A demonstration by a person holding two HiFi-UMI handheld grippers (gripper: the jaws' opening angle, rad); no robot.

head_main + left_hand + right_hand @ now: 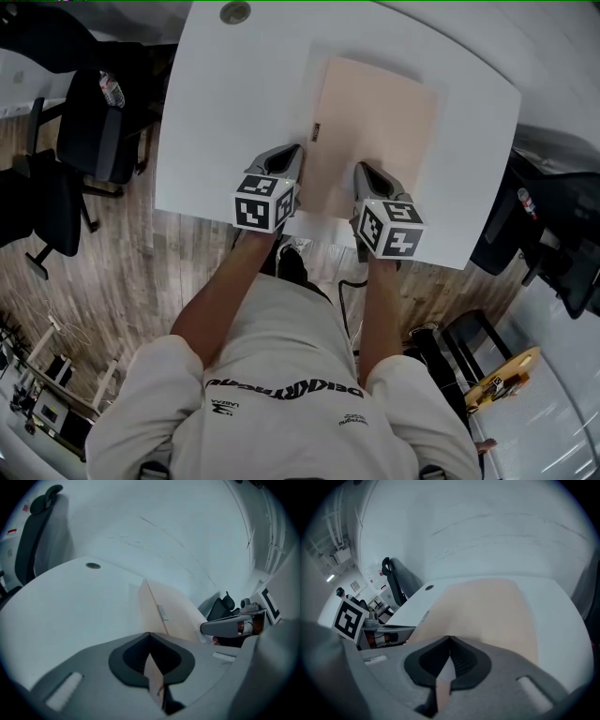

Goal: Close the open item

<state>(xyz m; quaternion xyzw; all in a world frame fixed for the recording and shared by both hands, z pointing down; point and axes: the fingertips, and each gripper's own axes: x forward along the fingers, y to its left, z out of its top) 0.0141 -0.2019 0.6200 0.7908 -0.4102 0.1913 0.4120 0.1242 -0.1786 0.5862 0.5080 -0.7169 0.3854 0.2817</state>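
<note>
A pale peach folder [375,131] lies on the white table [225,112], with a small tag [316,131] on its left side. My left gripper [287,156] is shut on the cover's near left edge, and in the left gripper view a thin peach sheet [153,679] sits pinched between the jaws. My right gripper [367,172] is shut on the near right edge. In the right gripper view the cover [483,611] stretches ahead of the jaws and the left gripper [386,632] shows beside it. Whether the cover lies flat or stands raised I cannot tell.
A round cable grommet [234,12] sits at the table's far edge. Black office chairs stand left [94,122] and right [553,234] of the table. The near table edge [309,230] runs just under both grippers, over a wooden floor [122,272].
</note>
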